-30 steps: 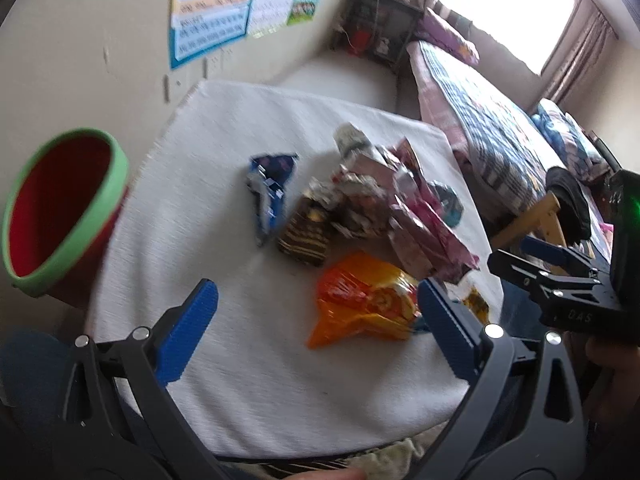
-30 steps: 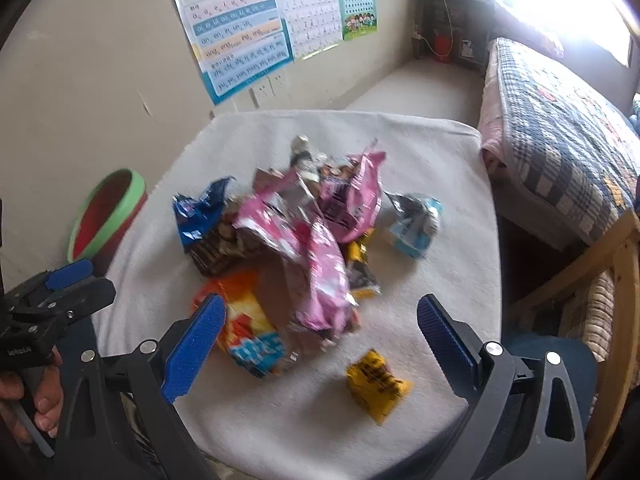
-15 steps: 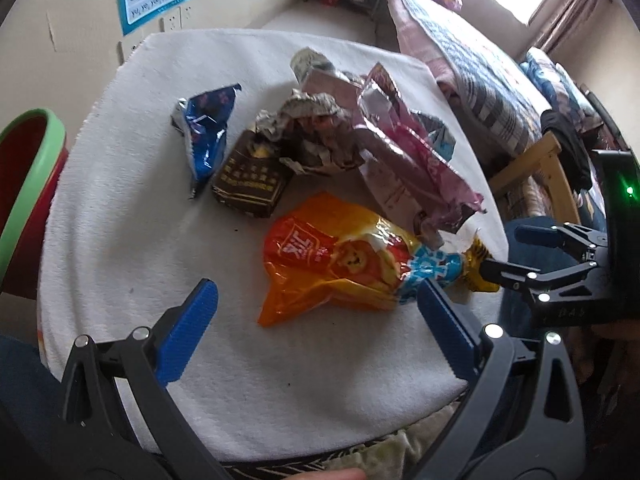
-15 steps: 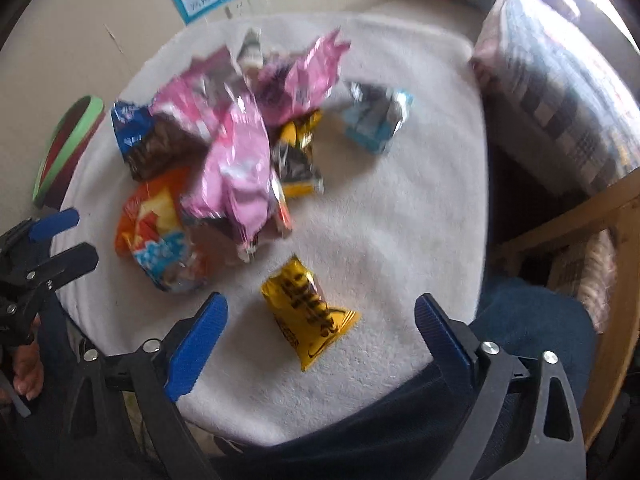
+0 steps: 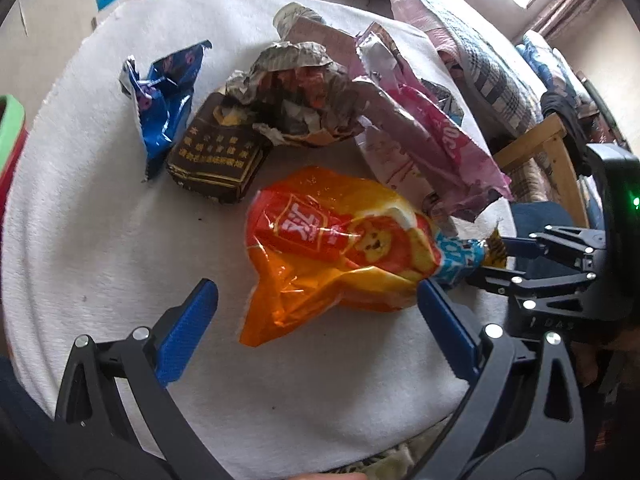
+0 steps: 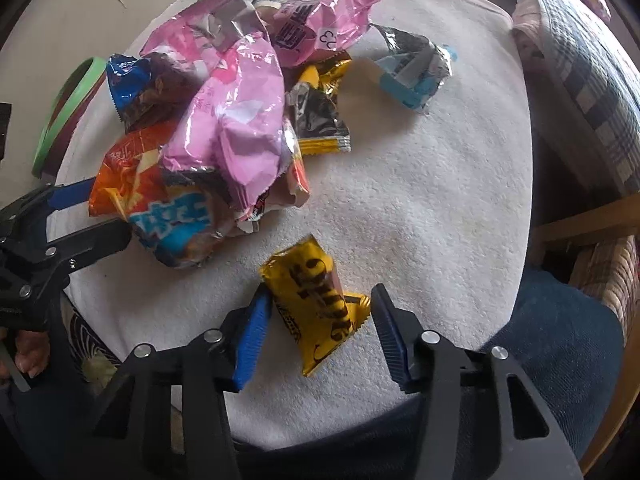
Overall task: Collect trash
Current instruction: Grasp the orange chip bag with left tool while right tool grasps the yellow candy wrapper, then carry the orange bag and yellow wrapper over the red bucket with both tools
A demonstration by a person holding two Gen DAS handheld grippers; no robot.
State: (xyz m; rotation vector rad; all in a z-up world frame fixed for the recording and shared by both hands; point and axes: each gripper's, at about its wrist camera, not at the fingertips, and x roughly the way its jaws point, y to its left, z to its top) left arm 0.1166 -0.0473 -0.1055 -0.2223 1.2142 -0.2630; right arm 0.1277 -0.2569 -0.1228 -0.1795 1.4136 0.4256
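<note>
While the right gripper (image 6: 318,330) is pointing steeply down at the near edge of the round table under its white fleecy cloth (image 6: 440,208), its blue-padded jaws are closing around a small yellow foil snack packet with dark lettering (image 6: 316,304); the packet is lying flat between them, the left pad seems to be just meeting its edge, and a slim gap is showing on the right side. To seat this grip well, the person is best keeping the pads low against the cloth and centred on the packet's thick middle, not its flared crimped corner, since slippery foil may be squirting out sideways. The left gripper (image 5: 316,326) is hanging wide open and empty over a crinkled orange plastic snack bag (image 5: 332,252), holding nothing. Behind it a heap of pink, blue and brown wrappers (image 5: 304,96) is waiting, and the green-rimmed red bin (image 6: 64,112) is standing off the table's far left side.
</note>
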